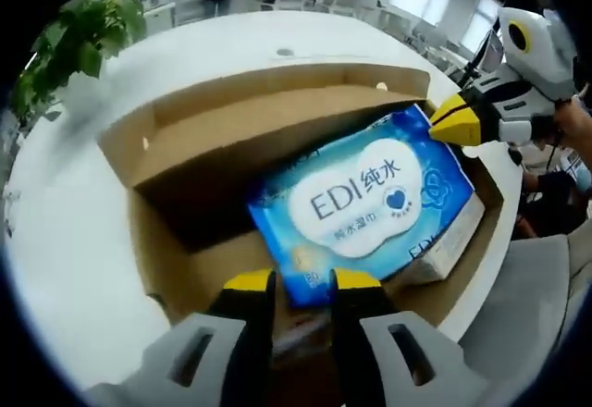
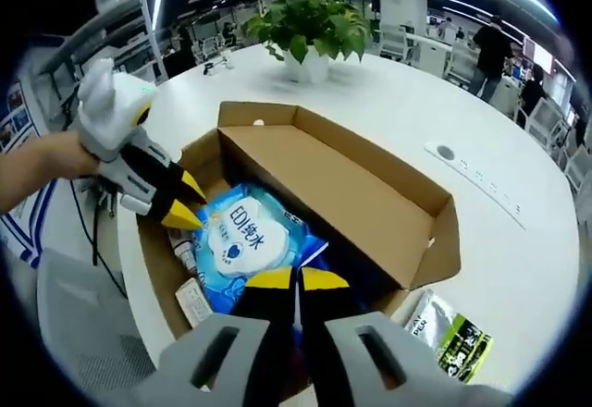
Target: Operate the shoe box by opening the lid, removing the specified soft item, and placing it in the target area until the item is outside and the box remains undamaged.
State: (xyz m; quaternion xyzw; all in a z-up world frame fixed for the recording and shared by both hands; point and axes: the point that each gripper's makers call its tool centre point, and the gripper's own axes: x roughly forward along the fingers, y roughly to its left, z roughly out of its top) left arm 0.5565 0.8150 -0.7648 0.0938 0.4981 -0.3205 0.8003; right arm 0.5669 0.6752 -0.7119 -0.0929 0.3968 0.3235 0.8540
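Wipes pack (image 1: pixel 370 205), blue with a white oval label, is seen in the left gripper view lying tilted inside the open box (image 1: pixel 185 148), its long axis running from the near lower left up to the far right corner. The left gripper (image 1: pixel 303 282) is set at the pack's near short edge; its yellow-tipped fingers (image 1: pixel 250 283) stand a narrow gap apart, and whether the edge is pinched cannot be told. The right gripper (image 1: pixel 460 120) is met at the far corner, tip touching the pack. A white carton (image 1: pixel 444 250) lies partly under the pack. The lid flap (image 1: pixel 268 92) is folded back on the tabletop (image 1: pixel 74 240).

In the right gripper view the pack (image 2: pixel 242 238) lies just ahead of the right gripper (image 2: pixel 296 282), fingers (image 2: pixel 268 282) nearly closed, grip unclear. The left gripper (image 2: pixel 190 205) touches the opposite end. Small packets (image 2: pixel 194 301) lie at the box (image 2: pixel 370 203) edge; a green sachet (image 2: pixel 453 333) rests outside. Both grippers are judged equally near; a lift along the long axis seems called for.
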